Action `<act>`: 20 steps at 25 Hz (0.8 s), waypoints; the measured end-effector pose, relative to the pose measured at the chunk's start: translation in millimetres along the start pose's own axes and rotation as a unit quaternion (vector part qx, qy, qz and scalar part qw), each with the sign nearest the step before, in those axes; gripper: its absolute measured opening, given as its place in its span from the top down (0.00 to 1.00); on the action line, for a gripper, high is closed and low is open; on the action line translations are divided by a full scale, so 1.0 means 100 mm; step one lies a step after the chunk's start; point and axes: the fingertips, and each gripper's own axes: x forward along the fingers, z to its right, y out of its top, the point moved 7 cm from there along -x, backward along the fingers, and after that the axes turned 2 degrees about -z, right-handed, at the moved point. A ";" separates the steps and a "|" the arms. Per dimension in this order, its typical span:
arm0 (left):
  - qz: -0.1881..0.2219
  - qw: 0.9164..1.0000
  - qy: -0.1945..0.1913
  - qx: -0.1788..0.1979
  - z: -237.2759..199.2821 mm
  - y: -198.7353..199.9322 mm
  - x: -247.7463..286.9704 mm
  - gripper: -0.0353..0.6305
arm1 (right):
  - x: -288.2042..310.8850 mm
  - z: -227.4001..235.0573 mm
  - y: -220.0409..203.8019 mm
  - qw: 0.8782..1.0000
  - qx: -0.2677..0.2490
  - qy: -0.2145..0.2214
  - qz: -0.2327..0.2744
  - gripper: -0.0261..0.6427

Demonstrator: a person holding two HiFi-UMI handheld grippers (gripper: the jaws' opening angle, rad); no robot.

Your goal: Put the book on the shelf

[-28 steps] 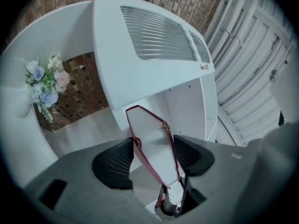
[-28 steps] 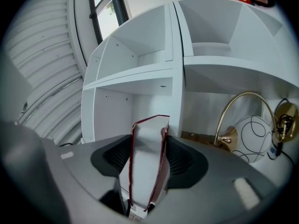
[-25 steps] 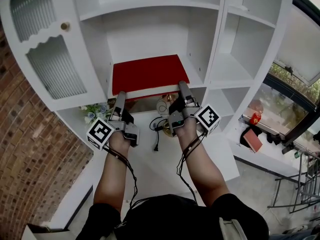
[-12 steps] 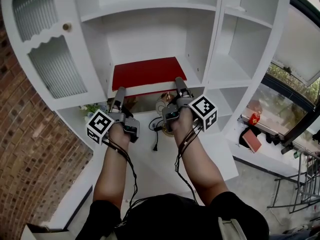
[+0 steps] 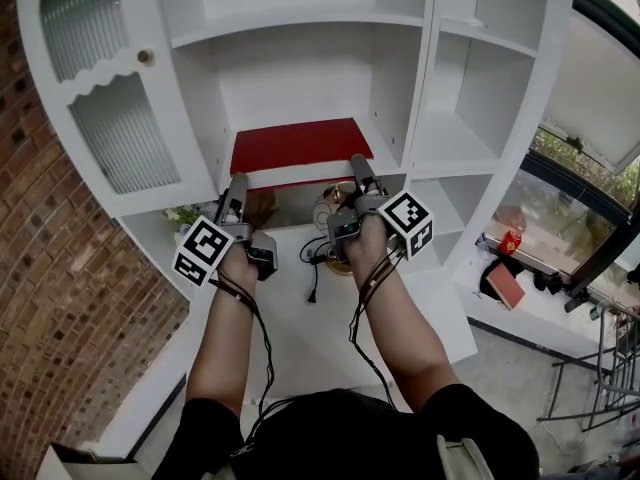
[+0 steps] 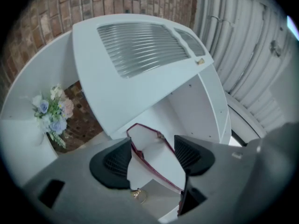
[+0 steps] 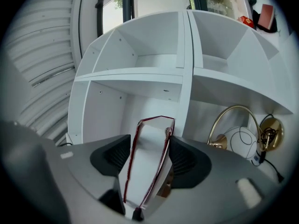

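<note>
A red book (image 5: 300, 146) lies flat on the middle board (image 5: 389, 148) of the white shelf unit, its near edge sticking out over the front. My left gripper (image 5: 237, 185) is shut on the book's near left corner and my right gripper (image 5: 358, 168) on its near right corner. In the left gripper view the book's white page edge (image 6: 154, 148) runs between the pads of the left gripper (image 6: 152, 160). The right gripper view shows the red-rimmed page block (image 7: 149, 148) clamped in the right gripper (image 7: 148, 157).
A small bunch of flowers (image 5: 183, 215) stands in the lower compartment at left. A brass lamp with a white globe (image 5: 328, 213) and a black cable (image 5: 312, 268) sit under the book. A ribbed-glass cabinet door (image 5: 120, 133) is at left, open compartments (image 5: 455, 118) at right.
Both grippers have stayed on the book and shifted slightly up and forward. The book sits a little deeper on the shelf board.
</note>
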 end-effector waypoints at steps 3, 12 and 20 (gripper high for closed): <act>0.015 0.997 -0.004 0.077 0.11 0.05 -0.11 0.52 | -0.09 0.02 0.06 0.999 -0.041 0.010 0.025 0.56; -0.002 0.977 0.010 0.212 0.15 -0.20 -0.37 0.58 | -0.19 0.05 0.18 0.992 -0.109 0.006 0.059 0.43; -0.013 0.921 0.022 0.389 0.28 -0.49 -0.68 0.83 | -0.68 -0.26 0.07 0.900 -0.424 0.045 0.090 0.56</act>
